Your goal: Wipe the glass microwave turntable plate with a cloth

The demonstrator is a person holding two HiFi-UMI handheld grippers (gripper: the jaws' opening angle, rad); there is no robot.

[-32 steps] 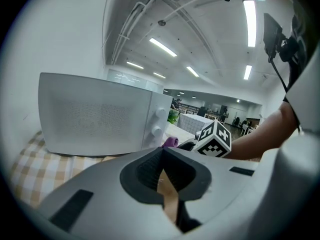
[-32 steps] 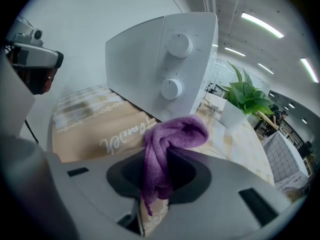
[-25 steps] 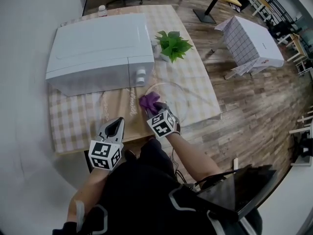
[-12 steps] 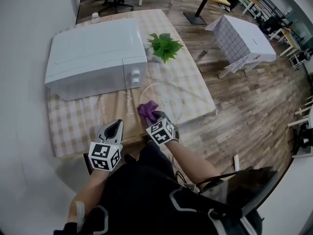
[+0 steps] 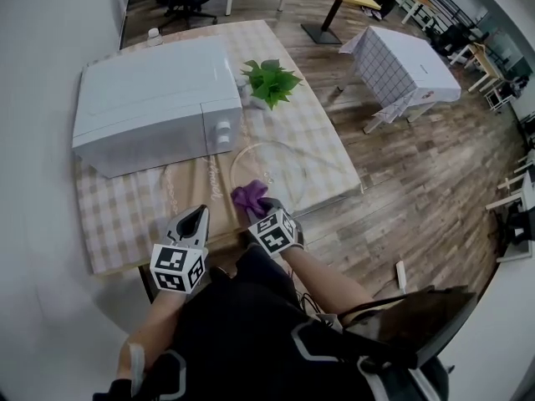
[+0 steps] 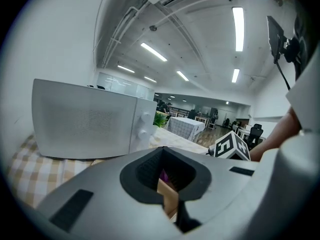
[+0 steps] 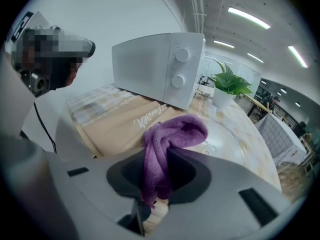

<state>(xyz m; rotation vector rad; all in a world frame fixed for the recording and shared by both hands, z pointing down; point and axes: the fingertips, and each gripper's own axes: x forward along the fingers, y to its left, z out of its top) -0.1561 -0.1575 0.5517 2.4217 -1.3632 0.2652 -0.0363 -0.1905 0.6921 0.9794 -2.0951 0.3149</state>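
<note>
Glass plate [image 5: 282, 170] — round, clear, before microwave [image 5: 150, 98]; purple cloth [image 7: 172, 131], fuzzy only close up, pinched in right gripper [image 5: 257, 211]; left gripper [image 5: 199, 214] closed, empty.

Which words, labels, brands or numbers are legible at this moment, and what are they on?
Runner: one white cursive word, too blurred to read reliably.
Microwave: no legible brand or dial markings.
Marker cubes: black-and-white square patterns only, no letters or numbers.
Nothing else bears readable text.
</note>
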